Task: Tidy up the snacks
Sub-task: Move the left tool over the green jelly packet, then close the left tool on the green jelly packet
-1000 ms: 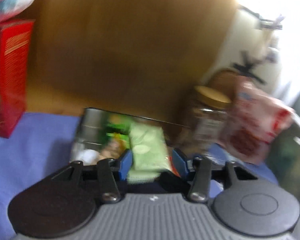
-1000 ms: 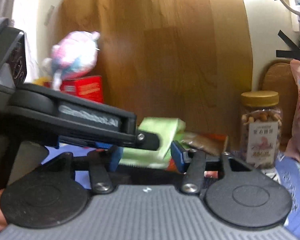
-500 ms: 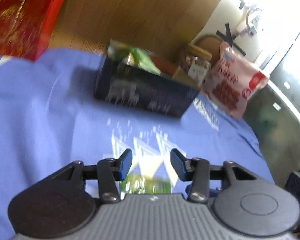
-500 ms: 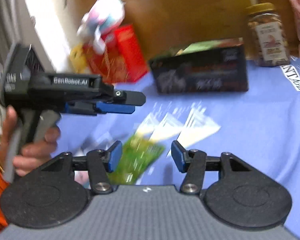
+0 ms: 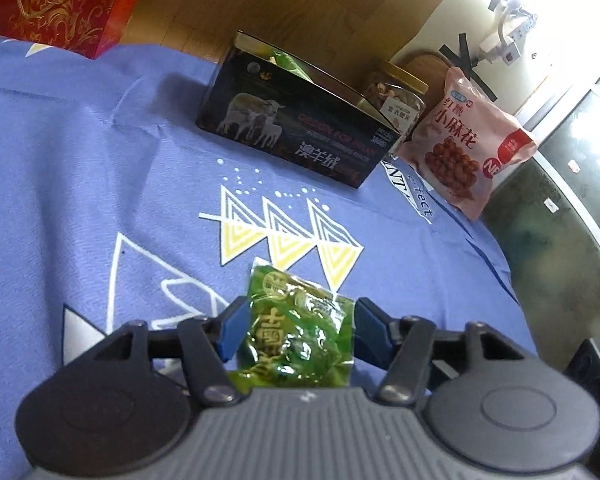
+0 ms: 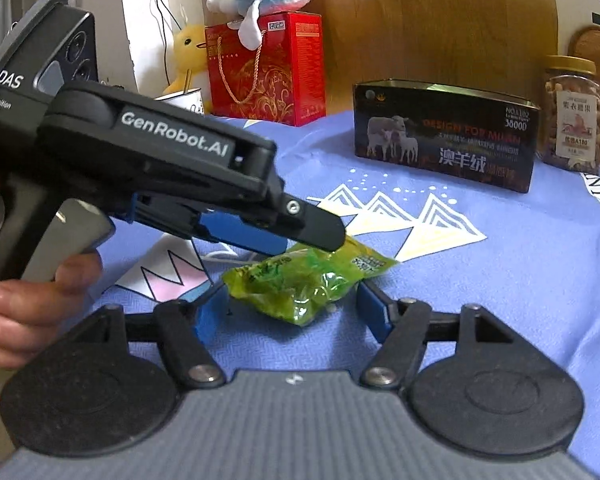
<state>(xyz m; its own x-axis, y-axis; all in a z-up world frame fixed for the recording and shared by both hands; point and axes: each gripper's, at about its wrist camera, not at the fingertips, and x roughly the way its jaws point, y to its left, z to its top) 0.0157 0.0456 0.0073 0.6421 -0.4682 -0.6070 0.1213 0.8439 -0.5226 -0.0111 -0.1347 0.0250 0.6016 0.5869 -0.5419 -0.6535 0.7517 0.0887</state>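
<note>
Left gripper [image 5: 296, 330] and right gripper [image 6: 290, 308] both angle downward, jaws just opened wider, a green packet [image 6: 308, 280] lying between each pair of blue pads. A bare left hand [image 6: 28, 296] grips the left tool's handle.

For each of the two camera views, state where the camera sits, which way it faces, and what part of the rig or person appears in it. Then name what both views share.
Left wrist: on the left gripper, facing forward and down over the green snack packet towards the black tin; only its own fingers show.
Right wrist: on the right gripper, facing forward and down; the left gripper and the hand holding it show.
Shared: packet, tin, nut jar, red box, blue cloth.
</note>
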